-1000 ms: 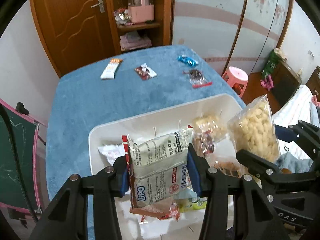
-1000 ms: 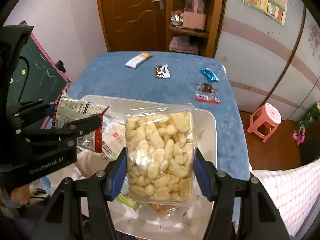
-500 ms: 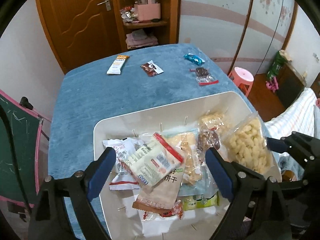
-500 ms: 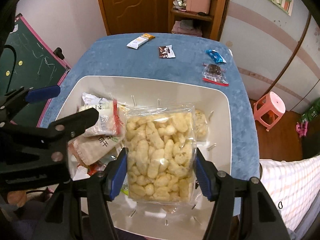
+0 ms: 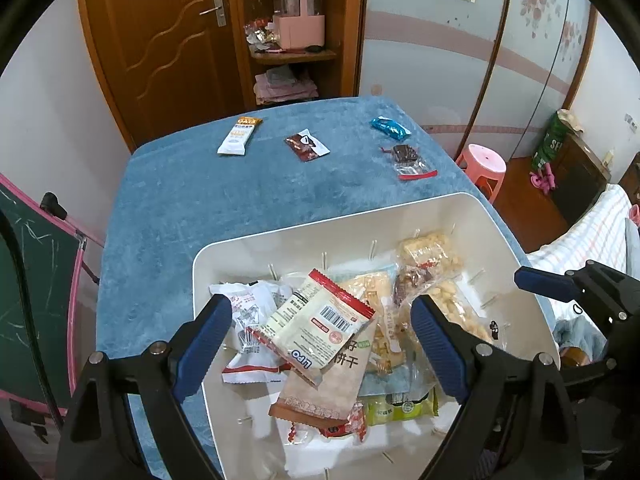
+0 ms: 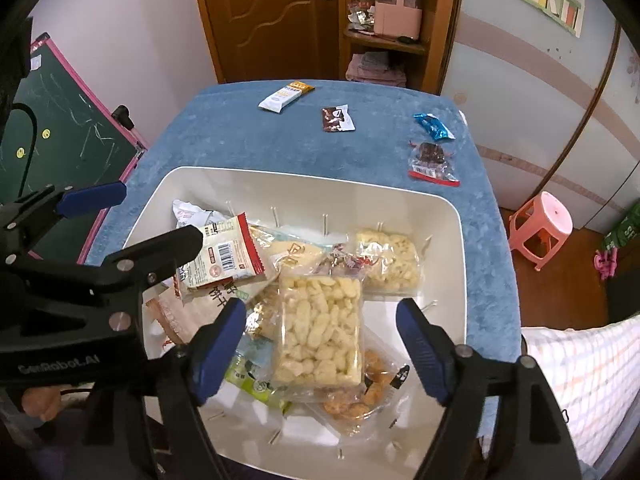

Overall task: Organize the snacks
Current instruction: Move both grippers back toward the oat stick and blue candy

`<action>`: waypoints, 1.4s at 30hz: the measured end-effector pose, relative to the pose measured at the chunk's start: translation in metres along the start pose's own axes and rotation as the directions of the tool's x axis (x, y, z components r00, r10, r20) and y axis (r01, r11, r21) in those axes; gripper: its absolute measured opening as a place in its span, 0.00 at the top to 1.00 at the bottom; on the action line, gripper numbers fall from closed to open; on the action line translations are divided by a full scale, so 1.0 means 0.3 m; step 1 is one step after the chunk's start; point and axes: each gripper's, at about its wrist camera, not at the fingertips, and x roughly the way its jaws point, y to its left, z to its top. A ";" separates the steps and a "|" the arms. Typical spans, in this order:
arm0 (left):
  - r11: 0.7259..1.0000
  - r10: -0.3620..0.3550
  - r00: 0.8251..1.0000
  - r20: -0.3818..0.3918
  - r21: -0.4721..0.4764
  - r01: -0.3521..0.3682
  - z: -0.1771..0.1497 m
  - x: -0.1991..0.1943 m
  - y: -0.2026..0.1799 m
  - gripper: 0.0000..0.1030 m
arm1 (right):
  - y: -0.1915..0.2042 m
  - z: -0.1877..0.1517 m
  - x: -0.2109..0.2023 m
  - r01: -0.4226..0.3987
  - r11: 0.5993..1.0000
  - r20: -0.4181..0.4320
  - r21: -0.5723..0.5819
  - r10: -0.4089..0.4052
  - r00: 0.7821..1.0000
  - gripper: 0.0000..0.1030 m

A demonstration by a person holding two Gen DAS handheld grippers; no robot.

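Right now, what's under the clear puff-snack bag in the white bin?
The puff bag lies atop the pile in the white bin. Visible beneath its edges: an orange fried-snack pack and a green packet. What is directly under its middle is hidden.

Snack packets [image 6: 320,328] heaped in white bin [image 6: 456,264]

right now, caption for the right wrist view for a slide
Right tongs opening above puffed-corn bag lying in white bin of snacks.

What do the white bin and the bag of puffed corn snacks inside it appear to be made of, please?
The white bin looks like smooth moulded plastic: glossy walls, rounded corners, raised ribs. The bag of puffed corn snacks seems to be thin clear plastic film: the pieces show through it, and it shines and wrinkles.
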 end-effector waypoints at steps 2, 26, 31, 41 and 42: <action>1.000 -0.003 1.000 0.001 -0.001 0.003 -0.001 0.000 0.000 0.12 | 0.005 0.000 0.003 0.001 1.000 -0.006 -0.006 -0.001 1.000 0.24; 0.993 0.062 0.989 0.134 -0.106 -0.048 0.109 -0.070 0.124 0.12 | -0.037 0.106 -0.020 0.025 0.999 0.071 -0.024 -0.023 0.997 0.24; 0.992 0.101 0.983 0.153 -0.089 -0.088 0.227 -0.098 0.172 0.12 | -0.122 0.226 -0.061 0.011 1.000 0.114 -0.002 -0.011 0.993 0.24; 0.985 0.168 0.969 0.179 -0.057 -0.160 0.606 -0.122 0.274 0.12 | -0.303 0.578 -0.124 0.060 0.998 0.185 0.028 -0.064 0.981 0.24; 0.983 0.186 0.963 0.194 -0.046 -0.180 0.639 -0.119 0.275 0.12 | -0.322 0.616 -0.119 0.052 0.998 0.180 0.033 -0.057 0.982 0.24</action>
